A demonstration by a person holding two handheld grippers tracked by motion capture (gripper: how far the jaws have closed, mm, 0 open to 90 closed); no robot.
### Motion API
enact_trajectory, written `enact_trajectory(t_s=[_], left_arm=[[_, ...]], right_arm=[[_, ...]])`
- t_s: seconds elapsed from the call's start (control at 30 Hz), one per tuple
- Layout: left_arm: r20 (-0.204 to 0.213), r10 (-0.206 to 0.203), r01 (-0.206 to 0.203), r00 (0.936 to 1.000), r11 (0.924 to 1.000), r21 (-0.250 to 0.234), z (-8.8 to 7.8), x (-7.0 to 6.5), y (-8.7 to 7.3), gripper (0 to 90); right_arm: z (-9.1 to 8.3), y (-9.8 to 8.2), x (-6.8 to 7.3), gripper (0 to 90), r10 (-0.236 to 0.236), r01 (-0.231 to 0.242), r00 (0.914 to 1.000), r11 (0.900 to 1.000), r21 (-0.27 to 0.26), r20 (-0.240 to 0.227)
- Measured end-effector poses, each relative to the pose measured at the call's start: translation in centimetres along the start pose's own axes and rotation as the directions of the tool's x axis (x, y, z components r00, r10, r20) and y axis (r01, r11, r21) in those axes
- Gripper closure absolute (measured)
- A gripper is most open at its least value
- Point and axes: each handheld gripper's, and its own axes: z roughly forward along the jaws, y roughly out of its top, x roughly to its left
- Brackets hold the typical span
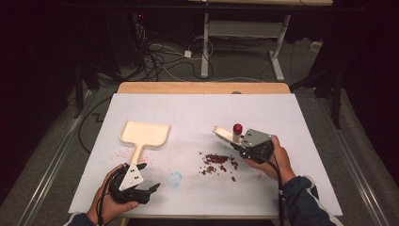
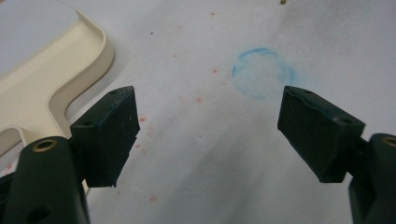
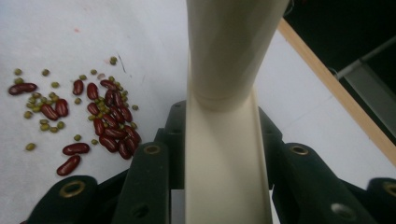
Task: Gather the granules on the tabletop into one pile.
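Note:
A cream dustpan (image 1: 143, 133) lies flat on the left of the white sheet, its handle toward me. Just short of that handle my left gripper (image 1: 149, 176) rests low over the sheet, open and holding nothing; in the left gripper view (image 2: 208, 116) the dustpan's corner (image 2: 51, 70) is at its left. A pile of red beans and small green beans (image 1: 217, 162) is spread in the middle. To the right of the pile, my right gripper (image 1: 242, 142) is shut on the handle of a cream tool (image 3: 224, 154) with a red knob (image 1: 237, 127), held above the sheet. The beans (image 3: 105, 119) lie left of it.
A faint blue ring stain (image 1: 175, 179) marks the sheet between the left gripper and the beans. Small red specks dot the sheet near the dustpan handle. The table's wooden far edge (image 1: 202, 87) borders the sheet; beyond it are a desk frame and cables on the floor.

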Motion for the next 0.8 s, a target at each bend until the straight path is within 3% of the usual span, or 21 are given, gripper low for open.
enact_trajectory(t_s=[0.17,0.3,0.43,0.6,0.8], left_arm=[[0.002,0.003,-0.003,1.0000,1.0000,0.003,0.1,0.0,0.0,19.9],[0.001,0.004,-0.004,1.0000,1.0000,0.004,0.0,0.0,0.0,19.9],[0.000,0.005,-0.005,1.0000,1.0000,-0.004,-0.2,-0.1,0.0,19.9],[0.001,0.008,-0.008,1.0000,1.0000,-0.006,-0.3,0.0,0.0,19.9],[0.000,0.006,-0.006,1.0000,0.9998,-0.018,-0.5,0.1,0.0,19.9]], right_arm=[[1.3,0.6,1.6,67.2,-0.040,0.033,0.9979,0.992,0.126,0.051],[2.0,1.4,3.6,67.1,-0.048,0.044,0.9984,0.988,0.146,0.029],[1.8,2.0,5.1,67.0,-0.051,0.051,0.9987,0.989,0.142,0.003],[1.0,2.4,5.6,67.1,0.000,0.002,0.9998,0.995,0.104,-0.018],[-0.3,2.8,5.0,67.2,0.044,-0.046,0.9987,0.997,0.055,0.026]])
